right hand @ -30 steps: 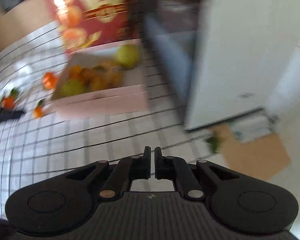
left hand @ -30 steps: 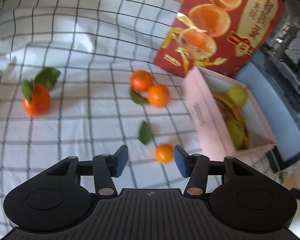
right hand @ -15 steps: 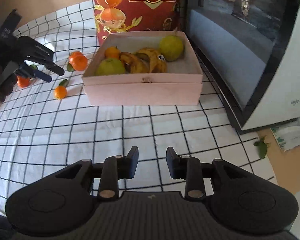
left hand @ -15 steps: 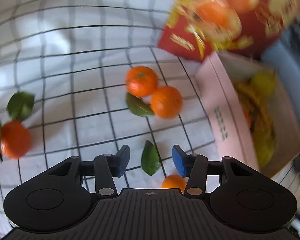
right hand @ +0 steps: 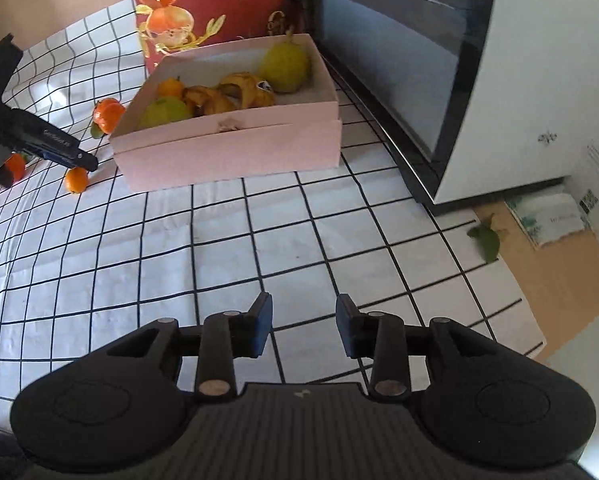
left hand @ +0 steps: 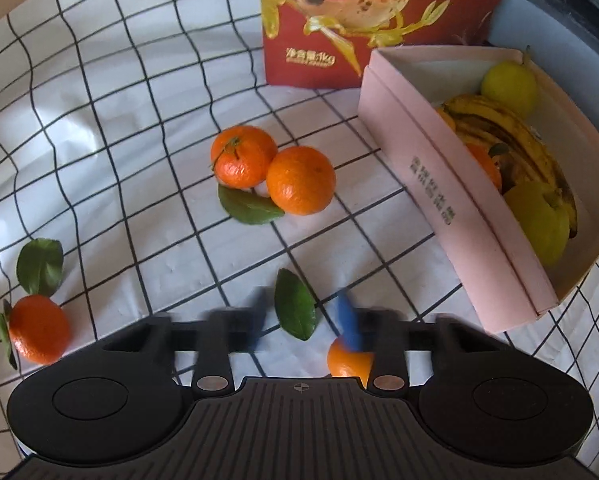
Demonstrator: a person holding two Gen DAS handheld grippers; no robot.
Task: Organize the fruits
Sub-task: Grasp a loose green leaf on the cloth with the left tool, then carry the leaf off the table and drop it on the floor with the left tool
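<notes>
In the left wrist view my left gripper (left hand: 301, 320) is open above the checked cloth, its fingers blurred. A small orange (left hand: 347, 362) lies just under its right fingertip, partly hidden. Two oranges (left hand: 275, 168) lie together ahead, and one leafy orange (left hand: 39, 328) lies at the left. The pink box (left hand: 439, 176) at the right holds bananas, pears and an orange. In the right wrist view my right gripper (right hand: 303, 326) is open and empty over the cloth, well short of the pink box (right hand: 227, 148). The left gripper (right hand: 59, 148) shows there over the small orange (right hand: 76, 180).
A red orange-printed carton (left hand: 379, 20) stands behind the box. A dark-fronted white appliance (right hand: 439, 60) stands right of the box. Loose green leaves (left hand: 295, 308) lie on the cloth. The cloth's edge and a bare wooden surface (right hand: 559, 272) with a leaf and paper are at the right.
My left gripper has moved forward and down over the small orange, which now sits under its right finger. My right gripper has opened wider and moved closer to the box.
</notes>
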